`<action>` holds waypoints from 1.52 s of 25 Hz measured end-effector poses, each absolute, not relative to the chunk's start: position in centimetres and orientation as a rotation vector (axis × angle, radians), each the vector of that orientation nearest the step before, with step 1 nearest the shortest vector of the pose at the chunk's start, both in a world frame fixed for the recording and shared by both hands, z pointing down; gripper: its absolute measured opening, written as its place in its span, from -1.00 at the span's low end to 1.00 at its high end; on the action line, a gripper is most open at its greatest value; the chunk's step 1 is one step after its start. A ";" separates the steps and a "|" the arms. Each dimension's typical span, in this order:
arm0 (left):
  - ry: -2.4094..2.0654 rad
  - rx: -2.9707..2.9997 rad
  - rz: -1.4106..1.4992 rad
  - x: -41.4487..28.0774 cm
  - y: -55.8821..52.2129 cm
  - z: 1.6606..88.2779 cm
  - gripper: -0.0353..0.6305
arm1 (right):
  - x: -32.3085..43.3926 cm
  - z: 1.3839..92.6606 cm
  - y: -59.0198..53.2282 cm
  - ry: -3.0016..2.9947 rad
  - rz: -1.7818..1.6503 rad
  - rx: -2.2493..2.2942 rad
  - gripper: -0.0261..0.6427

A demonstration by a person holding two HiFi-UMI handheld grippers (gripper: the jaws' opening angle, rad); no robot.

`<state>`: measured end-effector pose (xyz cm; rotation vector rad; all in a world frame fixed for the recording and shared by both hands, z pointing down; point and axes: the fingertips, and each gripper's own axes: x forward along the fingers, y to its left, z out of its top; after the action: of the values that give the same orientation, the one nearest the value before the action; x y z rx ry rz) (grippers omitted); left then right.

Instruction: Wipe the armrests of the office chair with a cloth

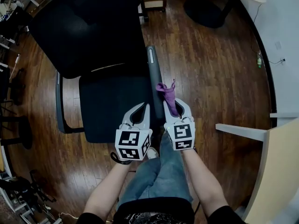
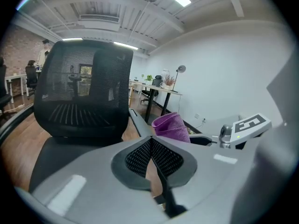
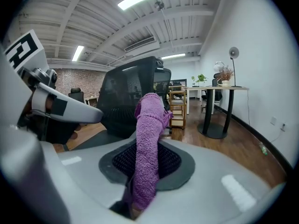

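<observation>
right gripper (image 1: 174,104) clamps cloth (image 1: 167,93), beside armrest (image 1: 153,71) edge

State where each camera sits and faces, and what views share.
Head view: on the person's head, facing down at the office chair; forearms, legs, left hand-held gripper, right hand-held gripper show.
Left gripper view: on the left one, facing the backrest over shut jaws.
Right gripper view: on the right one, facing the chair past its clamped cloth.
All show chair, cloth.

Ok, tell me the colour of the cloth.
Purple; the cloth shows best in the right gripper view.
</observation>
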<state>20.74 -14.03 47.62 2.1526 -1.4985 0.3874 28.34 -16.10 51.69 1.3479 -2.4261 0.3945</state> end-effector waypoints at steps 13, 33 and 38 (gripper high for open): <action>-1.377 2.178 0.447 23.2 -7.1 49.6 -0.88 | 30.2 52.7 -7.3 -2.381 0.509 1.425 -0.70; -1.480 2.158 0.475 24.0 -4.4 56.8 -0.88 | 29.7 63.6 -4.0 -2.471 0.586 1.365 -0.70; -1.505 2.168 0.447 23.8 -4.1 59.1 -0.88 | 29.4 67.3 -3.5 -2.478 0.568 1.329 -0.70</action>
<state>23.85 -4.13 59.07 2.1676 -1.5045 0.4465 29.45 -3.47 67.28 1.3294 -2.4781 0.5676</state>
